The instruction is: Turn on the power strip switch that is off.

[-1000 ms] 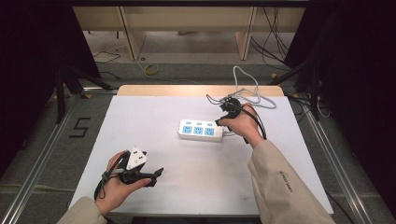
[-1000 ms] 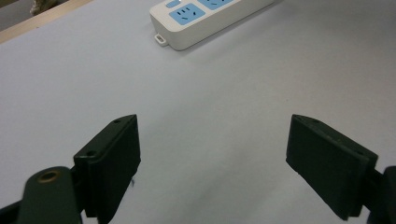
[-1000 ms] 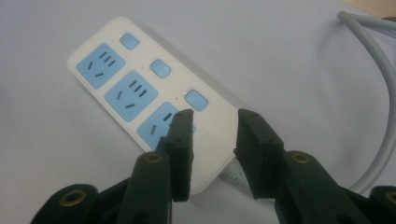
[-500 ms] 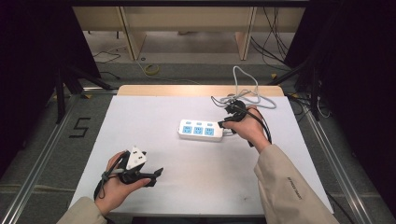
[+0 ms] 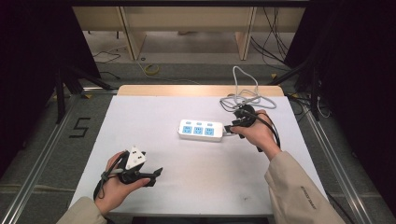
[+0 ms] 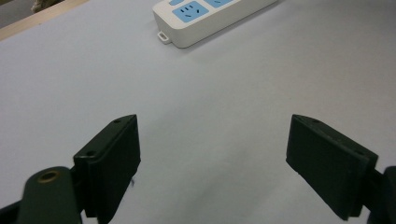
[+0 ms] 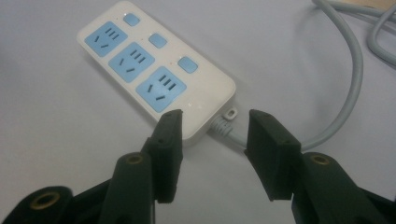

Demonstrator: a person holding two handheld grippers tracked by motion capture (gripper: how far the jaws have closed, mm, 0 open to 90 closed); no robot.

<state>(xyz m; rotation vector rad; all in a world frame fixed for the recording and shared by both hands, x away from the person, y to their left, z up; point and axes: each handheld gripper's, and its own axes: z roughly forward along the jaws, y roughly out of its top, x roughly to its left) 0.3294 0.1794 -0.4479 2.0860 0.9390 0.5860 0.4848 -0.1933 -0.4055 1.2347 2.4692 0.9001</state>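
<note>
From the high view we see the white power strip (image 5: 201, 130) lying flat near the middle of the table (image 5: 140, 112), its cable (image 5: 245, 95) coiling off toward the far right corner. Our right gripper (image 5: 234, 125) sits right at the strip's cable end, low over the tabletop, while our left gripper (image 5: 158, 173) rests well apart near the front left edge. Nothing is lifted and nothing is gripped, so we judge the job barely begun: the reach is made, the grasp is not.

Over to the left gripper view: the jaws stand wide apart over bare white table, holding nothing. The power strip (image 6: 210, 18) lies far ahead at the top of the view, one blue socket and a small mounting tab showing.

Now the right gripper view, and here is the action. The jaws are parted, straddling the corner of the power strip (image 7: 154, 70) where the grey cable (image 7: 345, 70) leaves through its ribbed collar. One jaw overlaps the strip's end; whether it touches, we cannot tell. The strip looks clean and glossy: a white rounded body, three blue sockets in a row, three blue buttons alongside, all sockets empty. We reckon what is left is to close on that end or the cable, then move it.
</note>
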